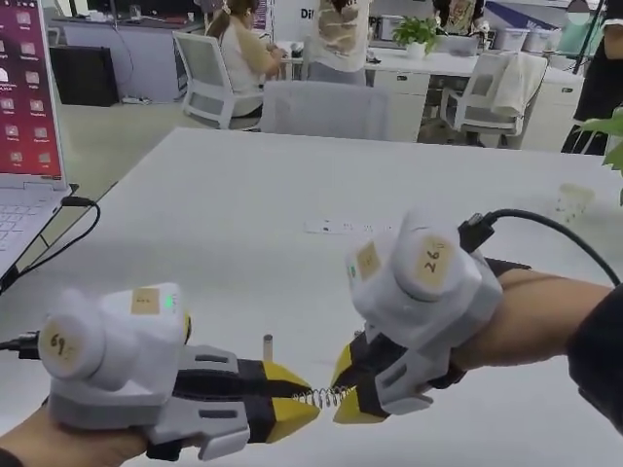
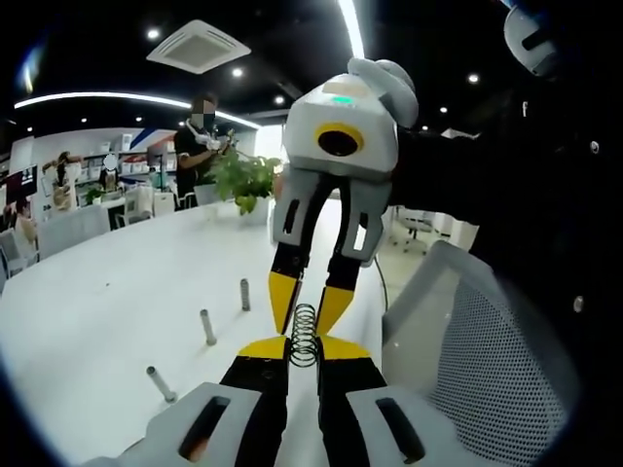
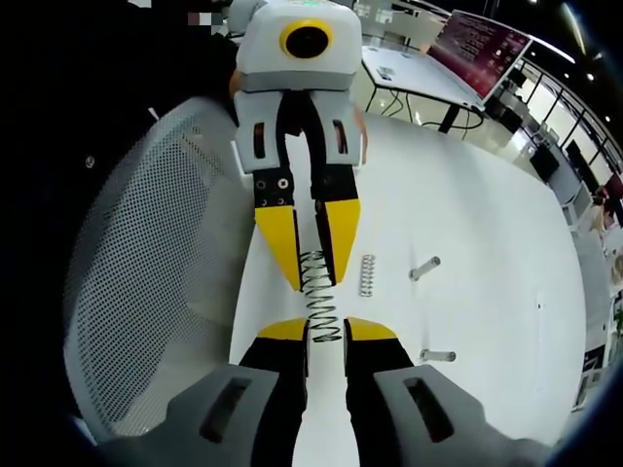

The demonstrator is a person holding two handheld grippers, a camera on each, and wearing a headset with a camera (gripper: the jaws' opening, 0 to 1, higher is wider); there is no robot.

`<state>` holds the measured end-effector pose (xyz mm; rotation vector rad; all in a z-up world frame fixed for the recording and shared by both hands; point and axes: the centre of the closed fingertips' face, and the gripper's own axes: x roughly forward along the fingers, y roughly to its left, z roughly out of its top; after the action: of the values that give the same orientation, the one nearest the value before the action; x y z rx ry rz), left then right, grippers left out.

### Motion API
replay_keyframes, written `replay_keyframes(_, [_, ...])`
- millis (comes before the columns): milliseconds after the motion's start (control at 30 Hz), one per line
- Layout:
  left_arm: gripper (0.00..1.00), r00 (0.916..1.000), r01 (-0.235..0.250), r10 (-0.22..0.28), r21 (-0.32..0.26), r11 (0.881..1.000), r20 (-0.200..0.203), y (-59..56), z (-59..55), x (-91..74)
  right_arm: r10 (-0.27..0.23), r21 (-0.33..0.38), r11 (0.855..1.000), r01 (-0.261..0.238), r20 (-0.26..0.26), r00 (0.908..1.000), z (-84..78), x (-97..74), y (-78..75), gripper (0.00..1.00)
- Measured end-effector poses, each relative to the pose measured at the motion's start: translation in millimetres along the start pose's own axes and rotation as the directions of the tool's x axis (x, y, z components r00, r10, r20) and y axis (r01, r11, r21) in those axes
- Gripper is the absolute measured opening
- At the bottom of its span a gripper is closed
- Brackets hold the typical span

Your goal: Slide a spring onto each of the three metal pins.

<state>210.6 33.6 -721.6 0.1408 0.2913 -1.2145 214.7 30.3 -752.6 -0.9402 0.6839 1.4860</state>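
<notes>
Yellow at the tips and drawn narrow, pinching one end of a coiled spring (image 1: pixel 326 395) in the left gripper (image 1: pixel 292 407), low at the near left of the head view. Clamping the spring's other end in the right gripper (image 1: pixel 343 389), jaws just as narrow, coming in from the right with the two sets of tips nearly touching. Holding the spring in the air between them, just above the white desk (image 1: pixel 292 195) and close to its near edge. Looking along the left gripper's own jaws, seeing the coil rising from between them into the right gripper's tips. Looking along the right gripper's jaws, seeing it running straight from them to the left gripper opposite. Hovering just on the near side of one metal pin (image 1: pixel 268 345), upright on the desk beyond the left gripper. Showing, in the left gripper view, a near pin (image 2: pixel 161 383), a middle pin (image 2: pixel 207 327) and a far pin (image 2: pixel 245 294) in a row, all upright, left of the held spring and apart from it. Showing, in the right gripper view, a second spring (image 3: pixel 367 275) lying flat on the desk, close to a pin. Working with an open laptop (image 1: pixel 19 117) at the desk's far left and a grey mesh chair (image 2: pixel 467 341) at the near edge.
</notes>
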Motion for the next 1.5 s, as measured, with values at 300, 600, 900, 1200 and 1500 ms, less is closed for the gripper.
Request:
replay_keyframes(300, [0.02,0.9999,0.007,-0.007,0.0,1.0,0.012,-1.3,2.4,-0.7,0.01,0.016,1.0,-0.011,0.009,0.9999,-2.3,2.0,2.4,0.1])
replay_keyframes(600, [0.03,0.9999,0.004,-0.004,-0.001,1.0,0.014,0.1,2.6,-0.1,-0.002,0.008,1.0,0.002,0.014,0.9999,-0.3,-2.0,1.5,0.09])
replay_keyframes(900, [0.03,1.0,0.005,-0.005,0.004,1.0,0.006,-0.2,1.1,1.2,0.0,-0.002,1.0,0.0,0.022,0.9998,8.5,-12.2,1.1,0.09])
replay_keyframes(1200, [0.02,1.0,0.004,-0.004,0.015,1.0,0.0,-0.7,0.6,2.3,0.021,-0.007,1.0,-0.021,0.037,0.9991,20.2,-17.8,3.8,0.09])
replay_keyframes(1500, [0.02,1.0,0.007,-0.007,0.017,1.0,-0.004,-2.3,-0.4,3.1,0.032,-0.017,0.999,-0.031,0.044,0.9985,29.0,-18.4,6.5,0.09])
